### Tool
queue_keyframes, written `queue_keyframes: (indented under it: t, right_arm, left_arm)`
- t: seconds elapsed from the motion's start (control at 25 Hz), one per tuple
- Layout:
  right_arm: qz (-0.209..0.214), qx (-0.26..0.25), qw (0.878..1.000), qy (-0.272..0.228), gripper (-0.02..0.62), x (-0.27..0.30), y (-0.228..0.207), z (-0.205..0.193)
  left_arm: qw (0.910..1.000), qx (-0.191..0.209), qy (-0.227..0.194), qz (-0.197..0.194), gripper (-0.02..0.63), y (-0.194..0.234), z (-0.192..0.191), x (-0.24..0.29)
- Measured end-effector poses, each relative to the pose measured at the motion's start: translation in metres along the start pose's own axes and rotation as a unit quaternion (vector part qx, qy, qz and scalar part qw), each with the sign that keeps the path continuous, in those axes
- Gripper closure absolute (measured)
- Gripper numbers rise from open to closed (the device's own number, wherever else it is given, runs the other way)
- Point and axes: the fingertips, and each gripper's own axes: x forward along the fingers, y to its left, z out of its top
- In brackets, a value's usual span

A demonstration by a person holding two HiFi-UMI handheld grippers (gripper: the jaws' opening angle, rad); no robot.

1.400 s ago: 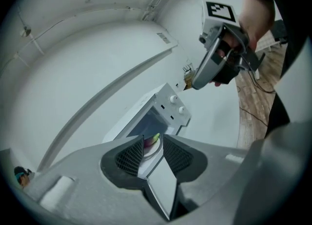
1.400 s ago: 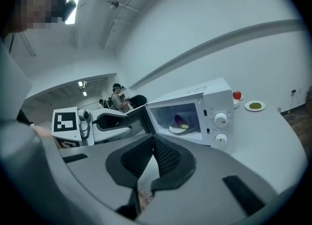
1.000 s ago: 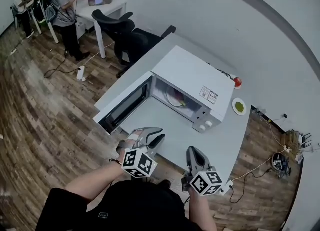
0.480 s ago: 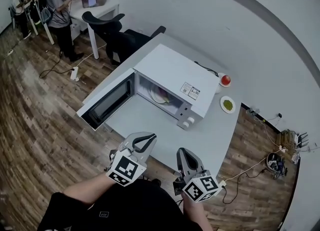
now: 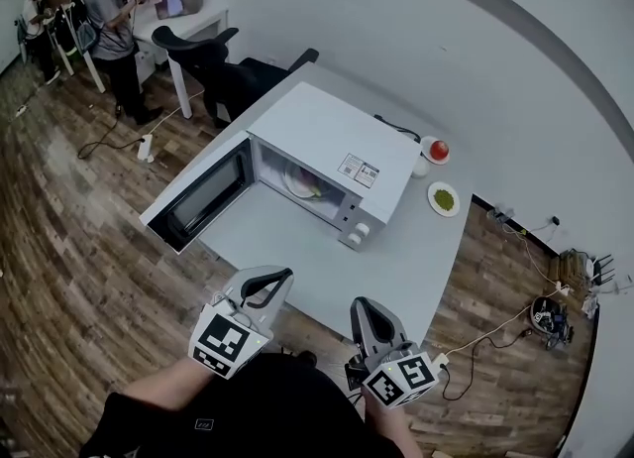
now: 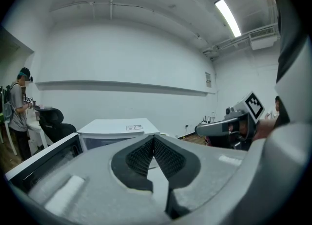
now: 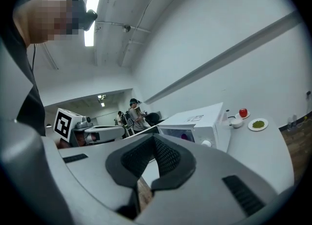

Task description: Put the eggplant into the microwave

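- Grey table: carries the microwave, with bare surface between it and the near edge.
- White microwave: stands in the middle of the table with its cavity facing the person.
- Microwave door: swung fully open to the left and reaching about to the table's left edge. Judged risk: the door is the last thing unsettled. A hard or off-centre shove with a closed tip could slide the oven, or the door could bounce back unlatched.
- Left gripper: held before the table's near edge and well apart from the oven. Its jaws have just been closing and now meet, clenched on nothing.
- Right gripper: beside the left one, with its jaws likewise pressed together and empty.
- Eggplant: a purple shape already inside the cavity, apparently on the plate there, so the placing looks done. Judged risk: if it lies near the front lip, a closing door could catch it. Its exact seat cannot be told.
- Red fruit and green-filled dish: to the oven's right, clear of the door's swing.
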Motion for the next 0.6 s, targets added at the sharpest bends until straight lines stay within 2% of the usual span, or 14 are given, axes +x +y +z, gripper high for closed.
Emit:
queue_keyframes:
  t: [0.32, 0.48, 0.6]
  right_arm:
    - [0.006, -0.029, 1.000, -0.006, 0.581, -0.002, 0.003, 0.014]
    - [0.010, -0.061, 0.998, -0.005, 0.583, 0.000, 0.013, 0.019]
    - [0.005, -0.056, 0.998, -0.003, 0.583, 0.003, 0.010, 0.018]
  left_arm:
    - [0.9999, -0.009, -0.008, -0.008, 0.597, -0.008, -0.001, 0.003]
    - [0.9998, -0.008, -0.013, -0.012, 0.597, -0.008, 0.003, 0.003]
    - [0.9998, -0.014, -0.010, -0.012, 0.597, -0.004, 0.002, 0.003]
